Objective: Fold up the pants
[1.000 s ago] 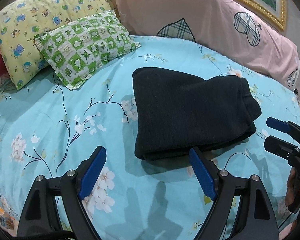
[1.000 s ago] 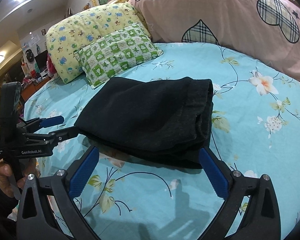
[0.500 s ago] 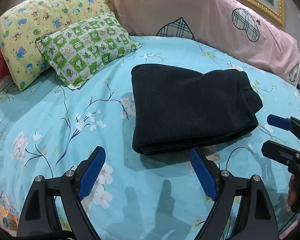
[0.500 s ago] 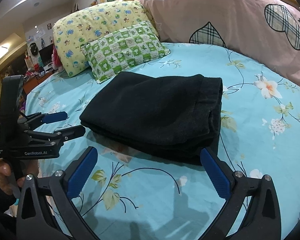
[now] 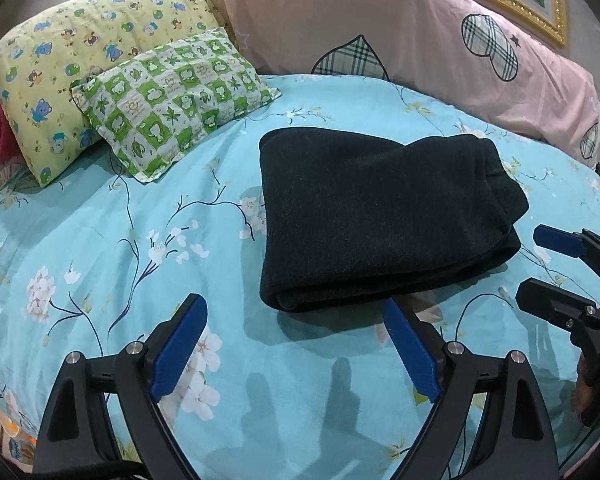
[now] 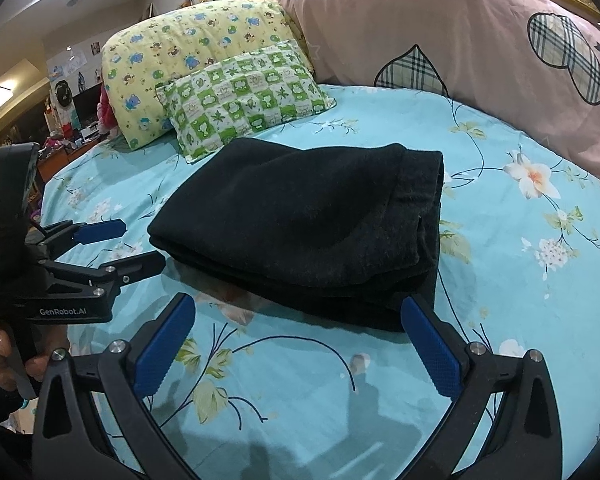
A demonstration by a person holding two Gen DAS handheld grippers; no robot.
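Left gripper [image 5: 292,344]: tilted downward, jaws spread wide and just now opening further, nothing between the blue pads.
Left gripper from the right wrist view [image 6: 140,244]: seen side-on at the left edge, its two fingers apart.
Left hand [image 6: 4,354]: wrapped around the handle below the gripper body.
Right gripper [image 6: 296,342]: tilted downward, jaws wide apart, pads bare.
Right hand [image 5: 596,392]: only fingers show at the frame's right edge, on the handle.
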